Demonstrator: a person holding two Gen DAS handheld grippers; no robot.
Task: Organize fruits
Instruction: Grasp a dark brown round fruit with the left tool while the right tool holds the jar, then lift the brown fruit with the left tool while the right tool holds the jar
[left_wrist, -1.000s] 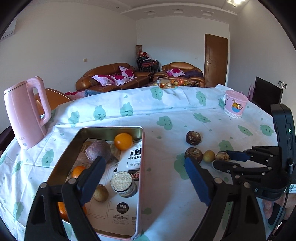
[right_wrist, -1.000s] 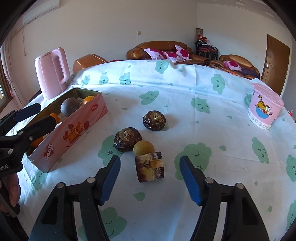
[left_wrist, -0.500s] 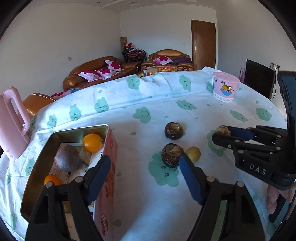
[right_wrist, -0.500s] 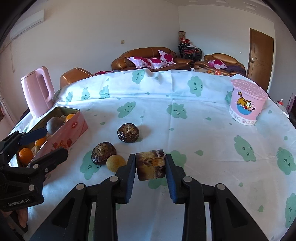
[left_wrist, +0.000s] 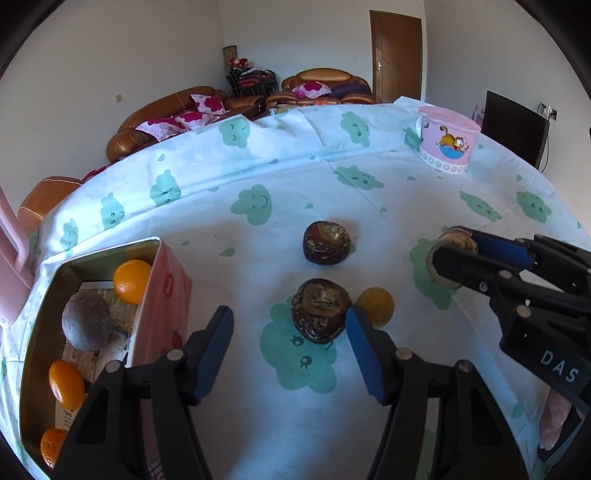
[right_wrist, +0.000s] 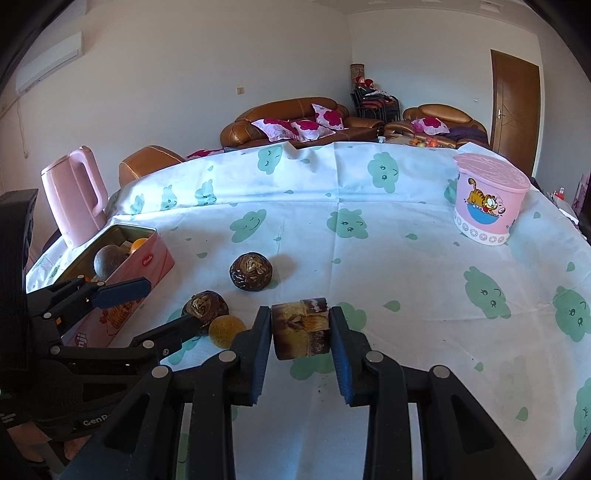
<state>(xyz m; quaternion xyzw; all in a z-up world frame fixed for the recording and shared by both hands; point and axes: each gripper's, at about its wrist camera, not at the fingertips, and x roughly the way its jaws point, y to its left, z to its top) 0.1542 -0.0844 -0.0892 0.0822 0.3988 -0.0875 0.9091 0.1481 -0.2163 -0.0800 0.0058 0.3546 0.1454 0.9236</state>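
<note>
Right tongs (right_wrist: 300, 328), apart a second ago, now clamp the brown cut fruit chunk (right_wrist: 300, 329) on the counter (right_wrist: 406, 280). Left tongs (left_wrist: 288, 341) gape near the dark round fruit (left_wrist: 320, 315); pink tin box (left_wrist: 162, 288) awaits.

Left tongs (left_wrist: 290, 339) spread wide over counter (left_wrist: 369, 206), near dark brown fruit (left_wrist: 320, 315) just ahead, small yellow fruit (left_wrist: 375, 306) touching its right. Second dark fruit (left_wrist: 326, 242) farther back. Right tongs (left_wrist: 456, 254) clamped on brown chunk (left_wrist: 448, 245). Pink tin (left_wrist: 162, 280) left, holding oranges (left_wrist: 132, 281).
</note>
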